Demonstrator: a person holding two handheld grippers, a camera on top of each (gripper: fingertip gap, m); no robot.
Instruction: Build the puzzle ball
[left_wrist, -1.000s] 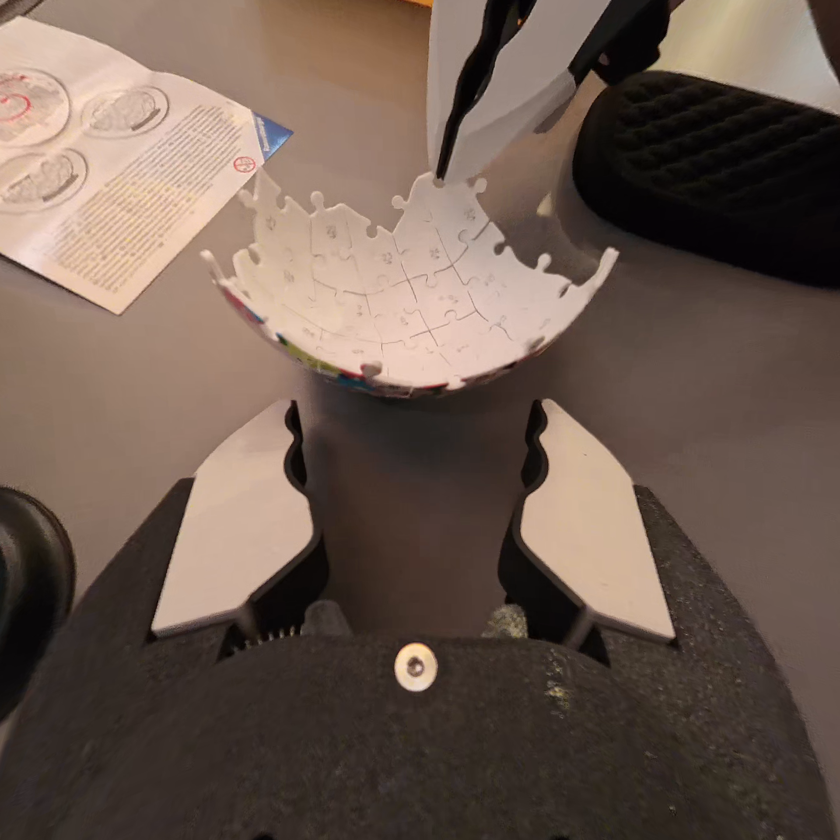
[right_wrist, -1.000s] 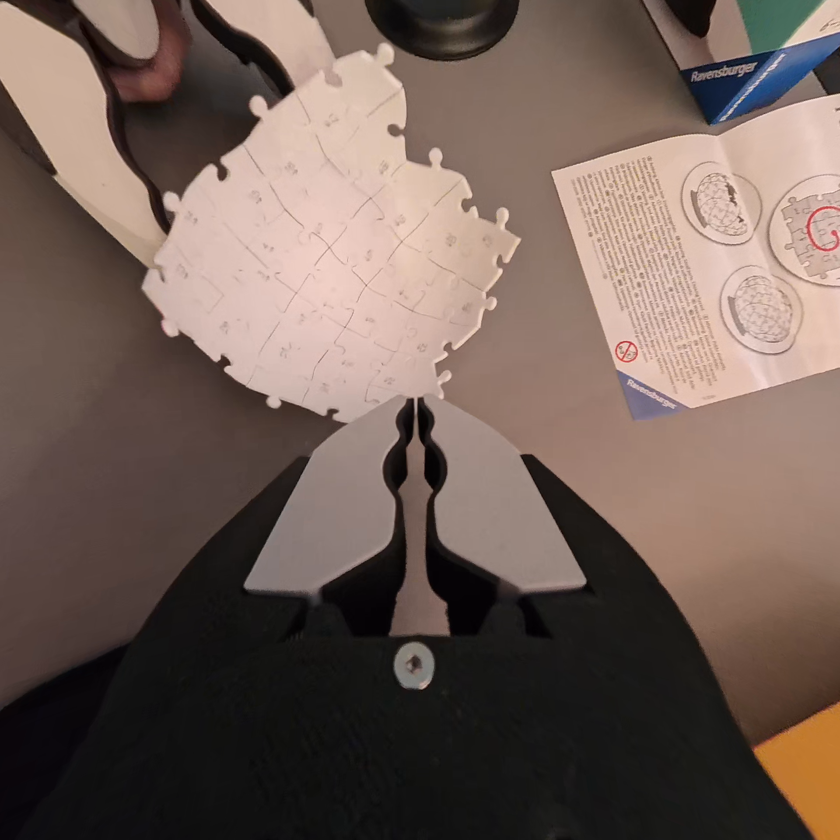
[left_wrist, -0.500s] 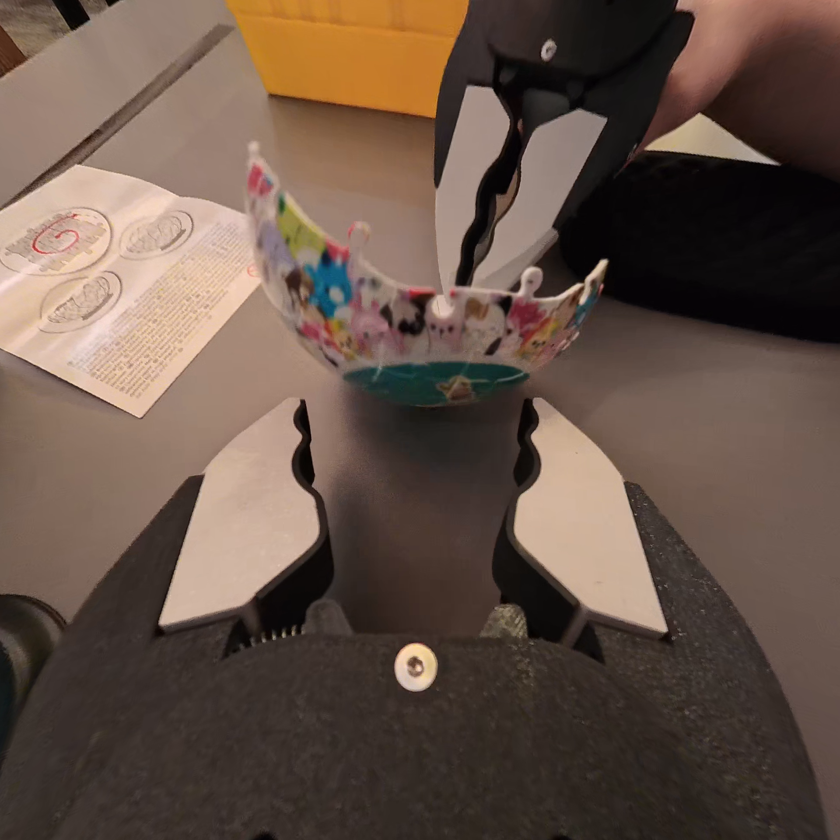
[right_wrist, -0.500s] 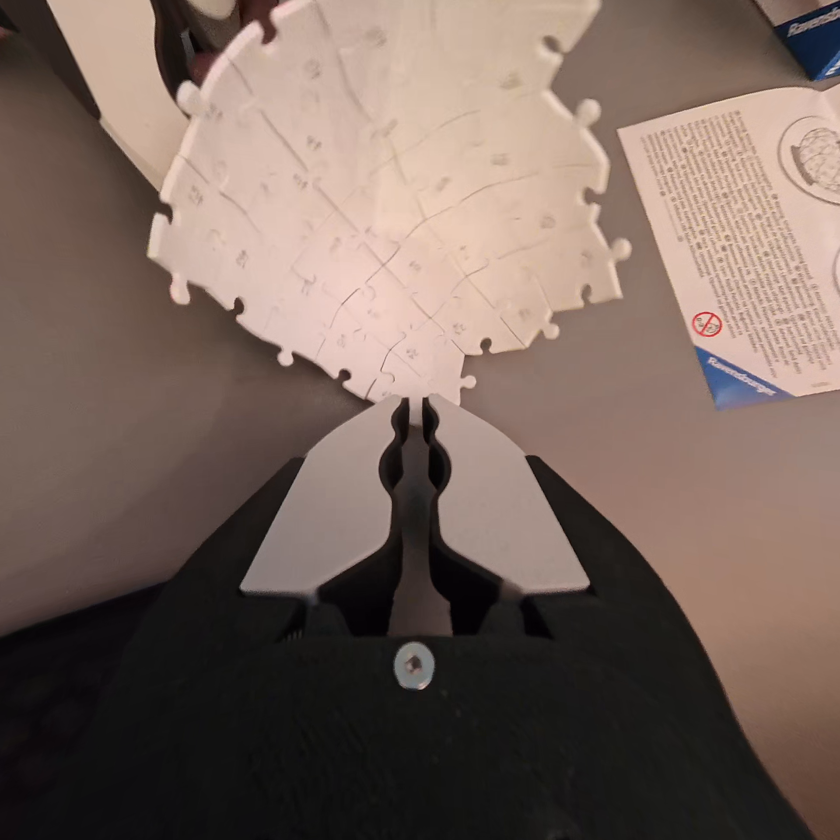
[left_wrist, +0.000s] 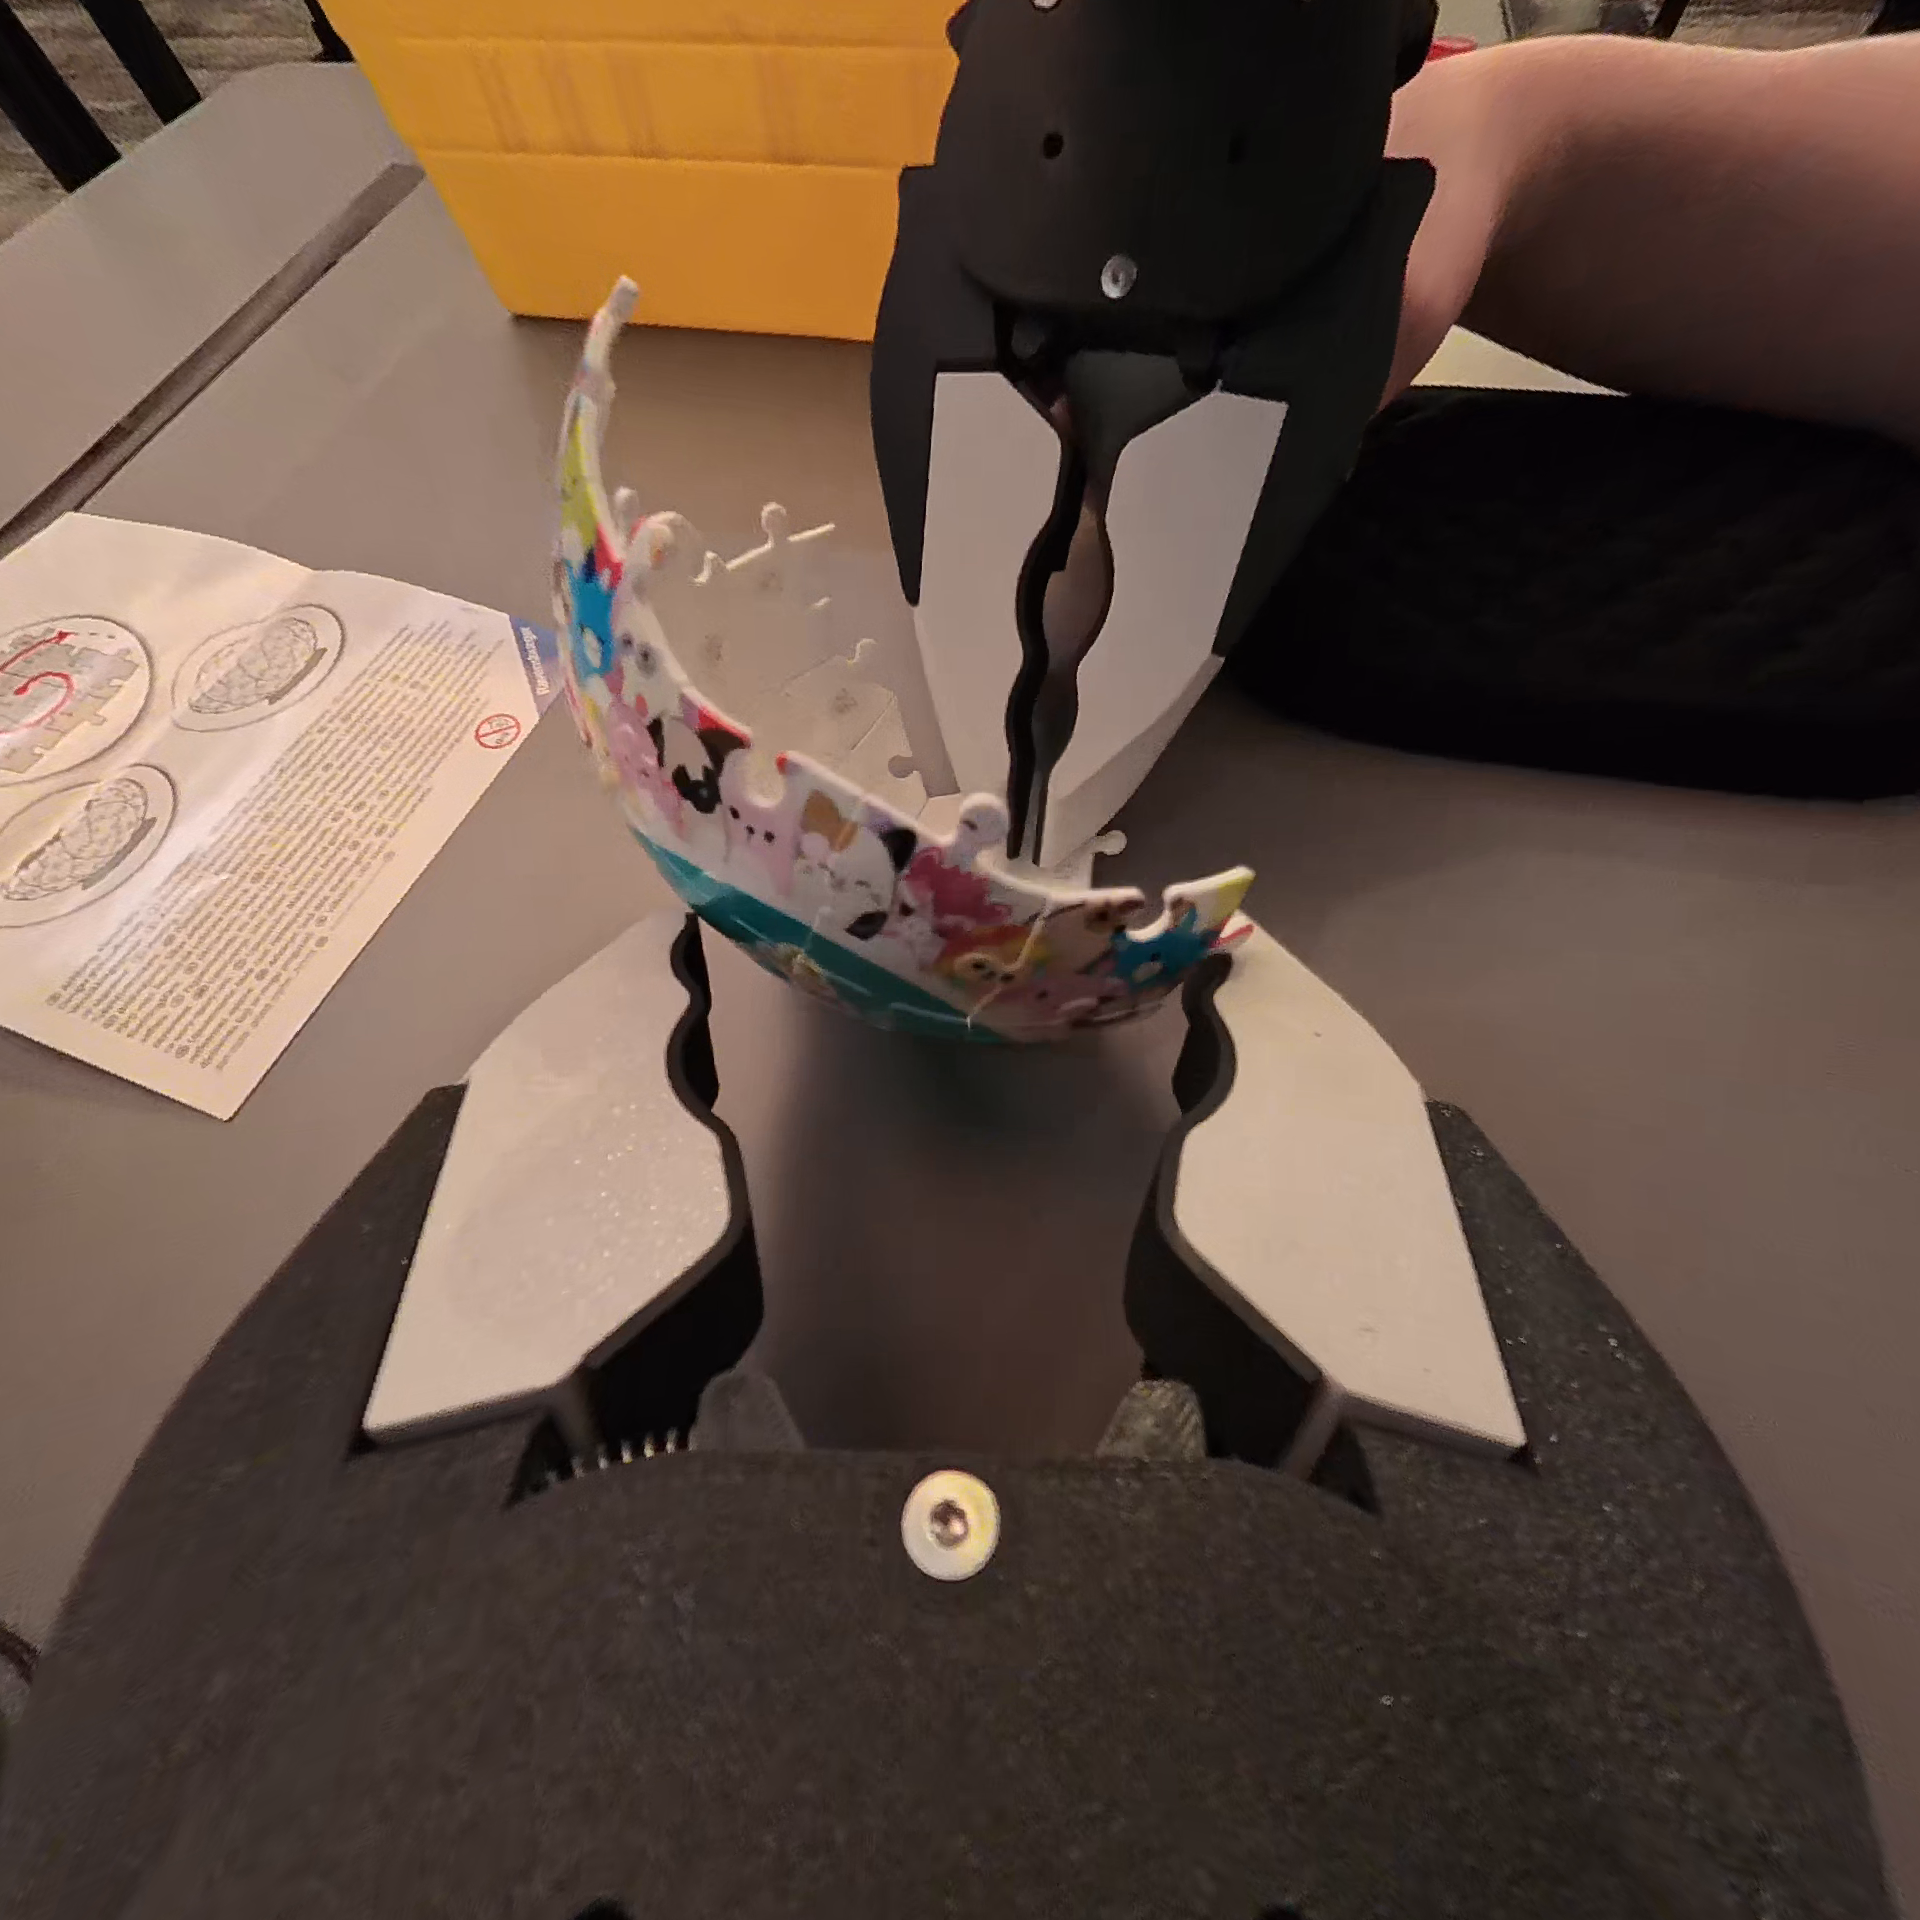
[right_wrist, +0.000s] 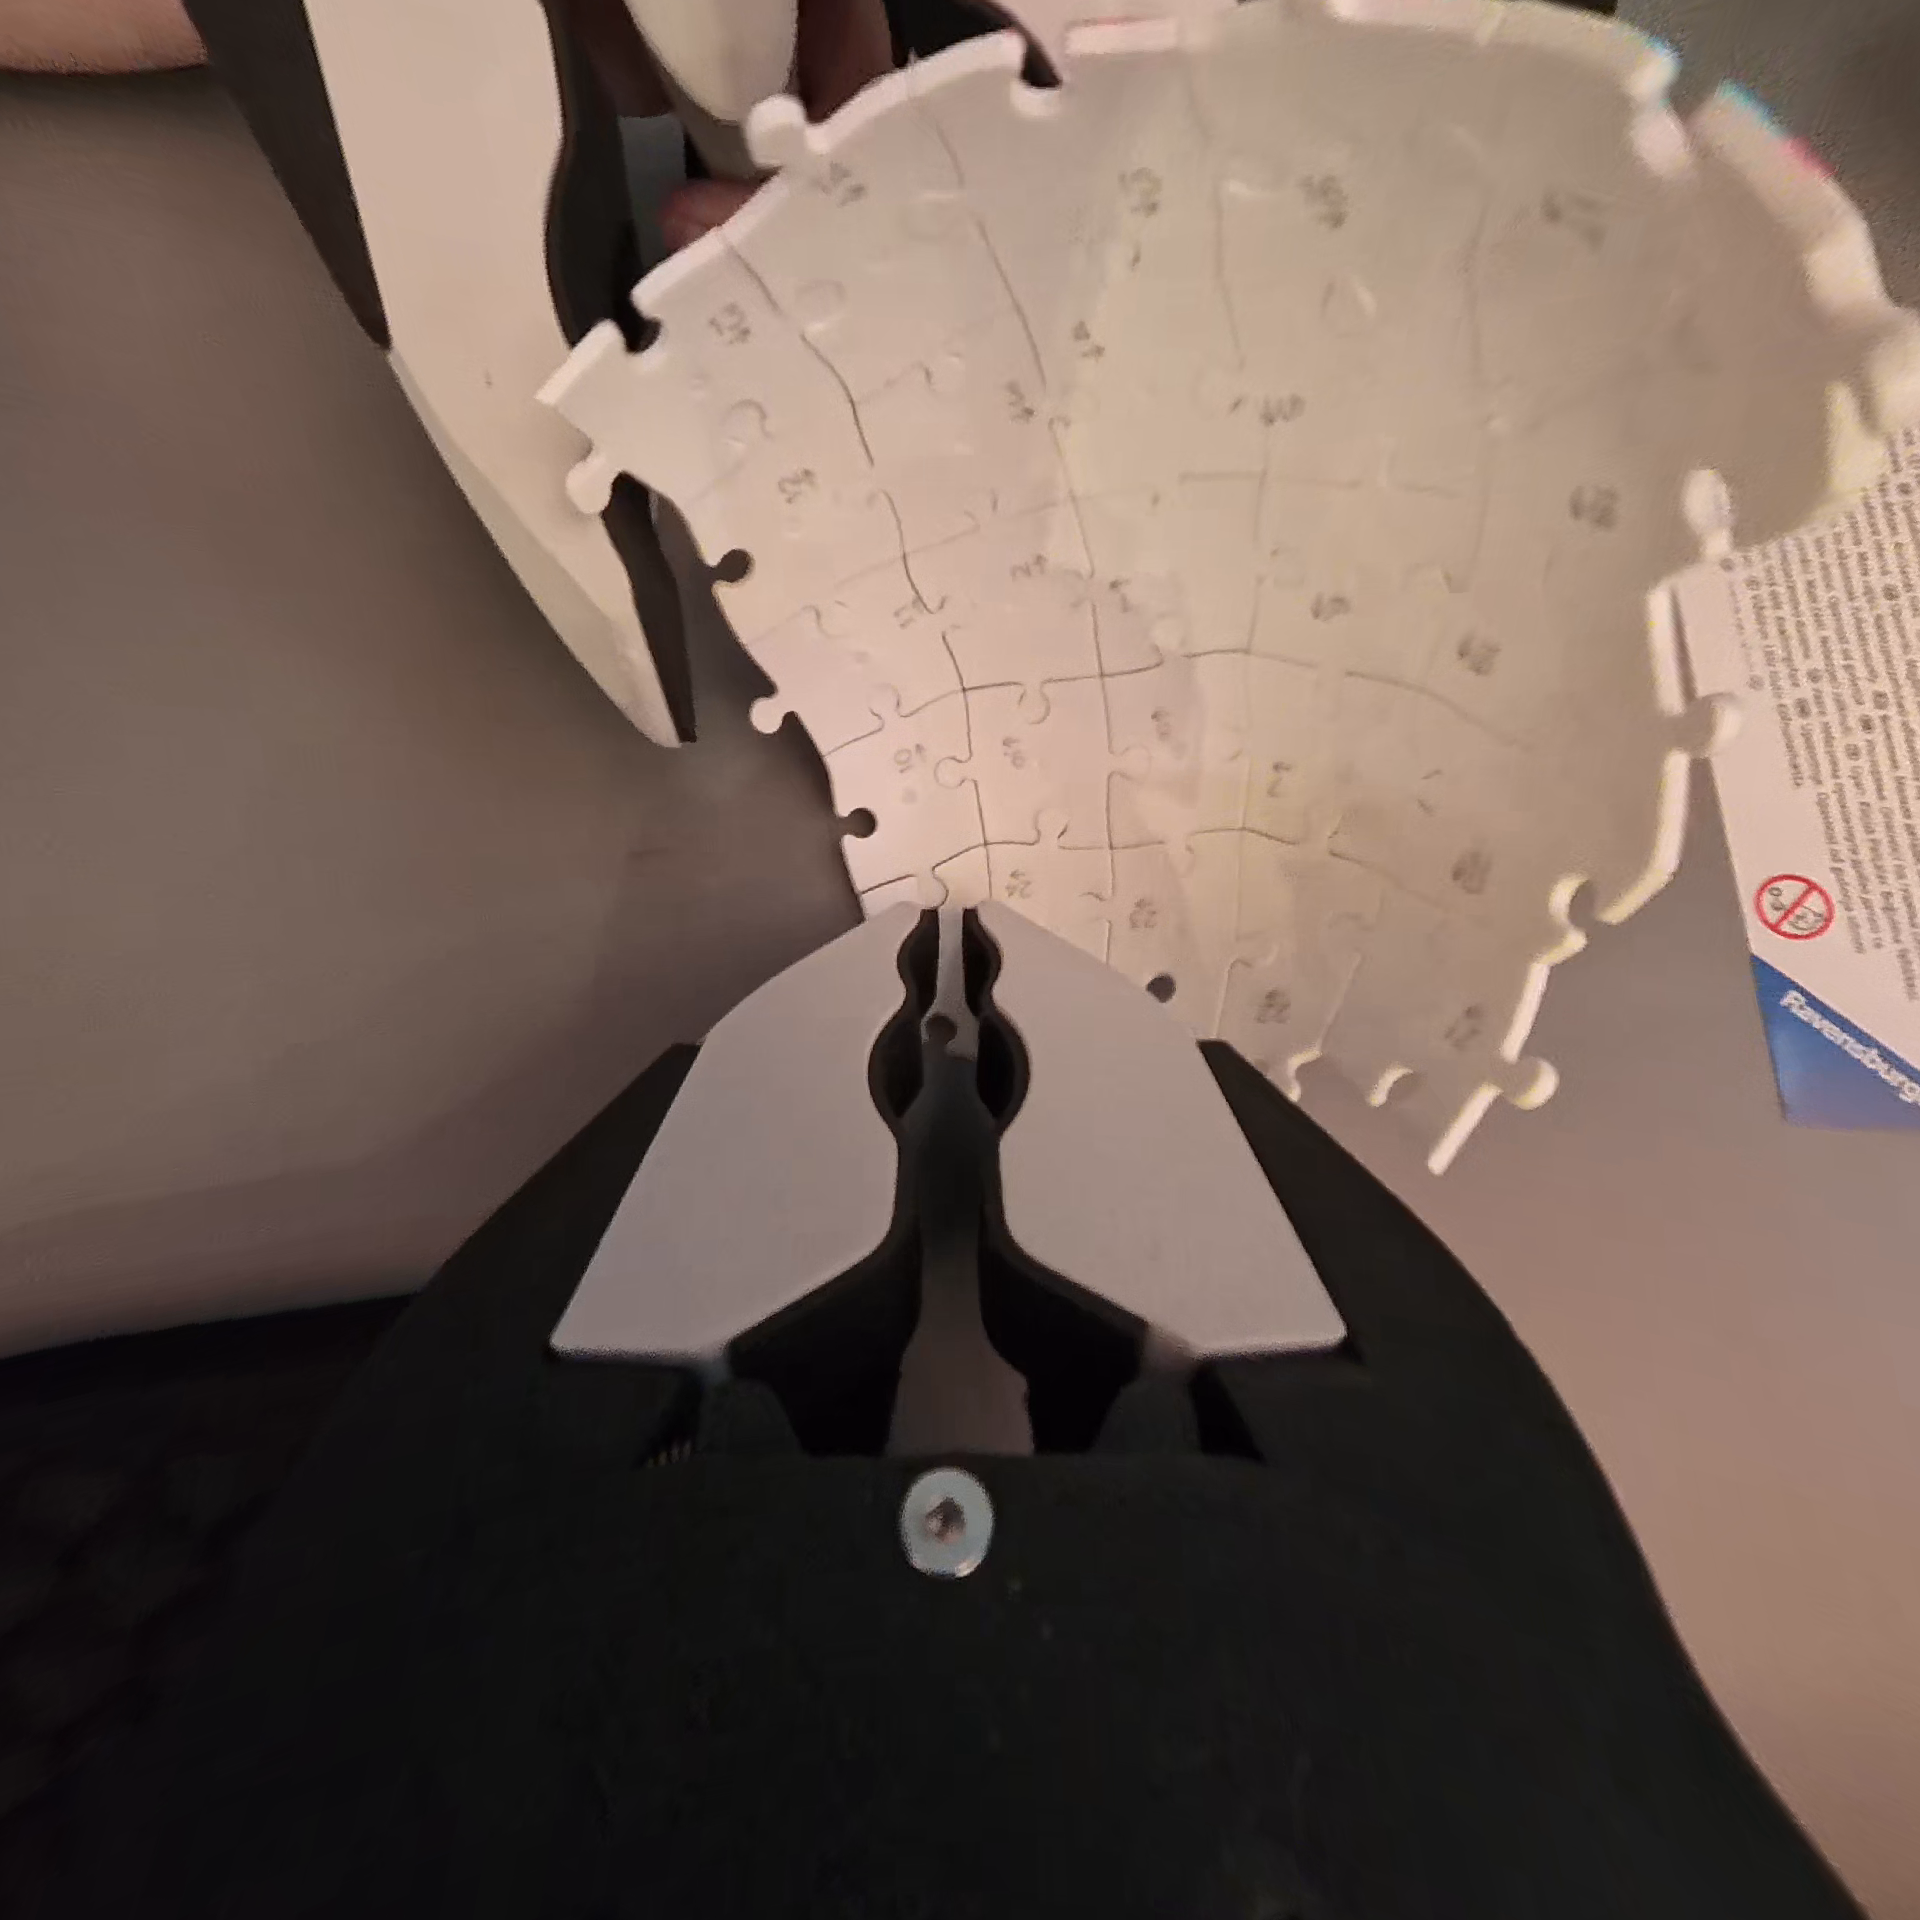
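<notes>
While right gripper pinches rim of half-built puzzle shell, jaws nearly closed on one edge piece, shell hangs tilted just above grey table, coloured side outward. Left gripper spread wide, empty, just below shell; likely positioned to take second grip. Instruction sheet left of shell.

Right gripper came down steeply onto the puzzle ball shell, jaws pinched tight on its near rim edge, bare forearm behind it. Left gripper sat low just in front of the shell, jaws spread wide, nothing between them, fingertips just under the shell's lower edge; contact unclear
</notes>
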